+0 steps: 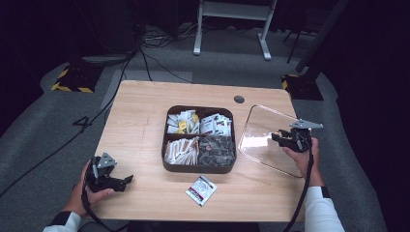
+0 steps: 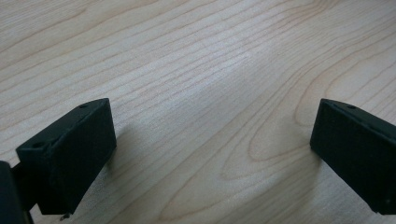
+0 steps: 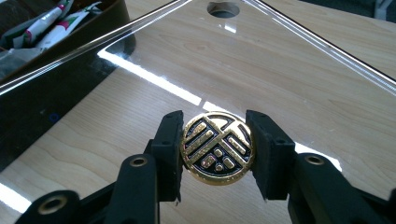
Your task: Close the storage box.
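Note:
A dark brown box (image 1: 198, 168) with four compartments of sachets stands mid-table. To its right a clear lid (image 1: 263, 130) hangs tilted over the table, and my right gripper (image 1: 282, 137) holds it. In the right gripper view the gripper (image 3: 217, 154) is shut on the lid's round gold knob (image 3: 217, 140), one jaw on each side, with the box corner (image 3: 56, 28) at upper left. My left gripper (image 1: 126, 180) rests low at the table's front left. Its jaws stand wide open (image 2: 212, 149) over bare wood.
A single red-and-white sachet (image 1: 201, 190) lies on the wooden table (image 1: 145, 111) in front of the box. A cable hole (image 1: 239, 99) sits near the far edge. Beyond the table are cables and stand legs on grey carpet.

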`<state>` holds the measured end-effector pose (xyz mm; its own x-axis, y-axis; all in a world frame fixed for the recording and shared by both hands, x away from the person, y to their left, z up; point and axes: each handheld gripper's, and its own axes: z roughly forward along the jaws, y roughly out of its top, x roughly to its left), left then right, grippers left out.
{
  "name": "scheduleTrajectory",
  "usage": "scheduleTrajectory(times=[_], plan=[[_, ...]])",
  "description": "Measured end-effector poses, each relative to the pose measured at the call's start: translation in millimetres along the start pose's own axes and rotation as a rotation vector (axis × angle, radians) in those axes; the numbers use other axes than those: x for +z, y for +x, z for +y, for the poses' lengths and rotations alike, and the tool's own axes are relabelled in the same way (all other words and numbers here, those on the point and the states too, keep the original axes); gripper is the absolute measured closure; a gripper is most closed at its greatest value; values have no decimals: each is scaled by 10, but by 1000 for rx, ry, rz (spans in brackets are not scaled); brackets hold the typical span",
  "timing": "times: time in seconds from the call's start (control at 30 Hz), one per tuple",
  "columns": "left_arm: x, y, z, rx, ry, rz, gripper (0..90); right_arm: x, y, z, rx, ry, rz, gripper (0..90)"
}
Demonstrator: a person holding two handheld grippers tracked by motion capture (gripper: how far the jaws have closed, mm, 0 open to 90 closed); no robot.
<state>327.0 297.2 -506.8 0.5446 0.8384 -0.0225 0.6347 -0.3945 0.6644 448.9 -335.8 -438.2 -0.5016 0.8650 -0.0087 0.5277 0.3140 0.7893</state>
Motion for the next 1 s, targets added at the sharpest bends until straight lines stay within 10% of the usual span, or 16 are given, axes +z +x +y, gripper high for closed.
scheduleTrajectory(times=[1.0], plan=[[0,1,0,1,1,-1,5,-104,301,202,-31,-55,17,592]])
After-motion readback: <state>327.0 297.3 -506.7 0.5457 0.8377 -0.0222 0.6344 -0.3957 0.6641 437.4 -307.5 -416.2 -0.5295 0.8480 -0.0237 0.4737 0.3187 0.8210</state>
